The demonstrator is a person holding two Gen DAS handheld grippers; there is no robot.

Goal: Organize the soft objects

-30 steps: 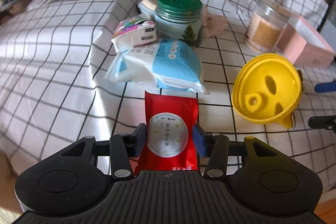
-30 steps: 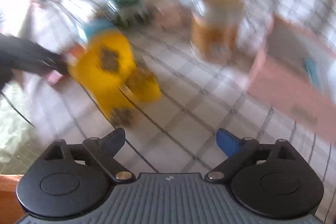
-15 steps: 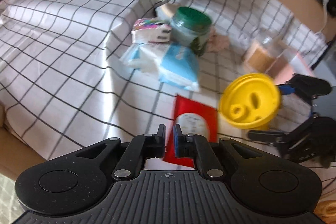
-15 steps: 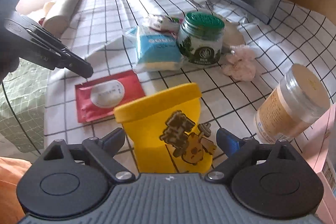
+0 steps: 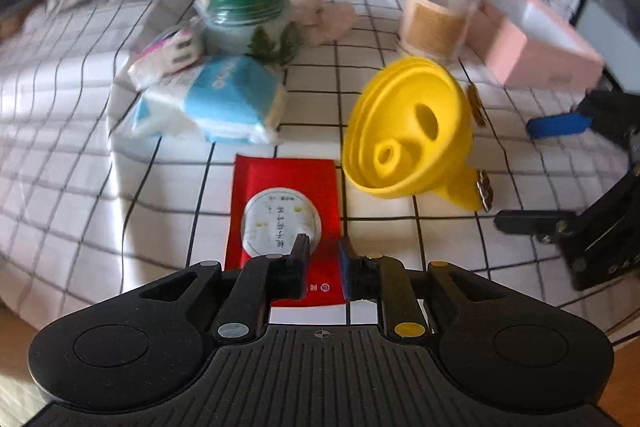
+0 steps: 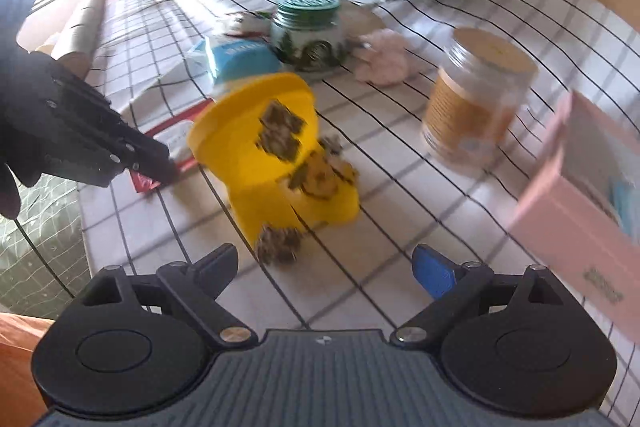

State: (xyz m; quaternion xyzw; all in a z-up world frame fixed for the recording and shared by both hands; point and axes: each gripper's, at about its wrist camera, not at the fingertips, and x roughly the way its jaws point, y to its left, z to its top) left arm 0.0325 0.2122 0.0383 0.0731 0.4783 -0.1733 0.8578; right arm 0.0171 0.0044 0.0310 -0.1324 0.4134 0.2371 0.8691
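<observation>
White tabletop under a black-grid cloth, with the yellow plastic cup lying on its side as landmark. Behind the cup stand a pink cardboard box, a green-lidded glass jar and a clear jar with a tan label; left of it lie a blue-and-white soft tissue pack and, nearer, a flat red foil sachet. Left gripper: fingers narrowly parted, having just been opening, straddling the sachet's near edge without a visible pinch. Right gripper: fingers spread wide, empty, in front of the cup. Risk: the thin sachet slips free, or a closing sweep knocks the cup rolling.
</observation>
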